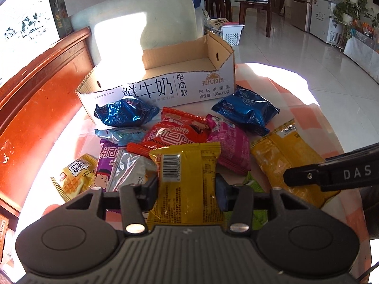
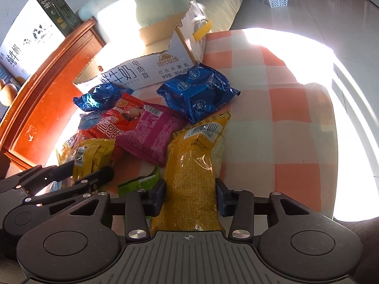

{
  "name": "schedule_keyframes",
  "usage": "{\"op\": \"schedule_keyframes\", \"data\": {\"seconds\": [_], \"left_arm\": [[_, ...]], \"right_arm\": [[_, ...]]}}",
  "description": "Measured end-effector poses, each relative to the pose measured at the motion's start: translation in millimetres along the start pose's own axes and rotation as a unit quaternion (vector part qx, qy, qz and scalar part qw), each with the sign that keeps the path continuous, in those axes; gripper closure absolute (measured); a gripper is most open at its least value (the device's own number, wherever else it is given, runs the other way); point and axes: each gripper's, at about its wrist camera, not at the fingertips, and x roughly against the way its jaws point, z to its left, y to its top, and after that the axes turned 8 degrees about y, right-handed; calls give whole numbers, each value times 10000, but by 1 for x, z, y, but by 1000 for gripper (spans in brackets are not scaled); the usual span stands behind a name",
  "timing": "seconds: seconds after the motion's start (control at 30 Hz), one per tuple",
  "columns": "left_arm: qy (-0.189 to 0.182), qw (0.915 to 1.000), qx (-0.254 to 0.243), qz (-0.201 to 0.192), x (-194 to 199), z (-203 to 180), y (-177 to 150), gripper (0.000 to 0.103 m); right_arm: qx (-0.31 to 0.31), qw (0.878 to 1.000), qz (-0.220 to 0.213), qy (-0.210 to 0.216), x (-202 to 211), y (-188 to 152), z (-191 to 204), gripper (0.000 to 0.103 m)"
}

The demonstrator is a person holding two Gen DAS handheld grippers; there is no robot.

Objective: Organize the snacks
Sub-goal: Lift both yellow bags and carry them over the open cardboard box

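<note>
- Pick-up step: left gripper [image 1: 187,195] jaws clamped on yellow packet [image 1: 187,184], right gripper [image 2: 190,196] jaws clamped on orange packet [image 2: 196,165], both at 6 o'clock in the snack pile.
- Next, likely: lift both, carry toward 12 o'clock, release inside empty cardboard box [image 1: 189,56].
- Checked tablecloth [image 2: 284,108] over worktop, sunlit; tiled floor [image 1: 296,54] beyond.

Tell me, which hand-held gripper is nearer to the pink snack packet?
Left. The left hand-held gripper, shut on a small yellow packet, sits just in front of the pink snack packet. The right hand-held gripper, shut on the long yellow packet, is off to its side.
</note>
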Motion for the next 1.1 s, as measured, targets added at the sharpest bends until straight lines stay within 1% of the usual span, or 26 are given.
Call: {"op": "schedule_keyframes", "data": {"seconds": [0.13, 0.2, 0.27, 0.37, 0.4, 0.43, 0.5, 0.53, 0.57, 0.6, 0.63, 0.8, 0.97, 1.1], "left_arm": [[91, 9999, -20, -71, 2, 1, 2, 56], [91, 9999, -31, -36, 0, 0, 1, 56], [112, 9999, -70, -31, -1, -2, 1, 56], [113, 9999, -50, -25, -1, -1, 1, 56], [123, 9999, -42, -15, -2, -1, 1, 56], [134, 9999, -40, -3, -2, -1, 1, 56], [163, 9999, -51, 22, -3, -1, 0, 56], [175, 9998, -60, 30, -4, -1, 0, 56], [185, 9998, -72, 40, -4, -2, -1, 56], [189, 9998, -79, 47, -4, -2, -1, 56], [196, 9998, -79, 50, -4, -1, -1, 56], [312, 9995, 2, -26, -1, 3, 1, 56], [381, 9992, 85, -92, 3, 8, 5, 56], [518, 9981, 26, -336, 11, 11, 11, 56]], "right_arm": [[176, 9998, 21, 83, 0, 1, 5, 62], [124, 9998, 166, 35, -7, -1, 3, 62], [-79, 9997, 230, -18, -13, -3, -3, 62], [-203, 9993, 288, -88, -17, -4, -7, 58], [-178, 9993, 314, -78, -18, -4, -6, 54], [-139, 9993, 342, -54, -19, -5, -4, 47], [-90, 9992, 397, -52, -23, -7, -1, 43], [-63, 9989, 457, -87, -26, -8, 0, 43], [-14, 9991, 420, -107, -27, -9, 2, 43], [80, 9991, 391, -169, -28, -10, 4, 45], [167, 9989, 378, -225, -28, -10, 6, 52], [350, 9988, 221, -253, -17, -10, 8, 62], [395, 9992, -26, -100, 1, -6, 11, 63], [556, 9981, -216, 169, 13, 3, 20, 63]]}}
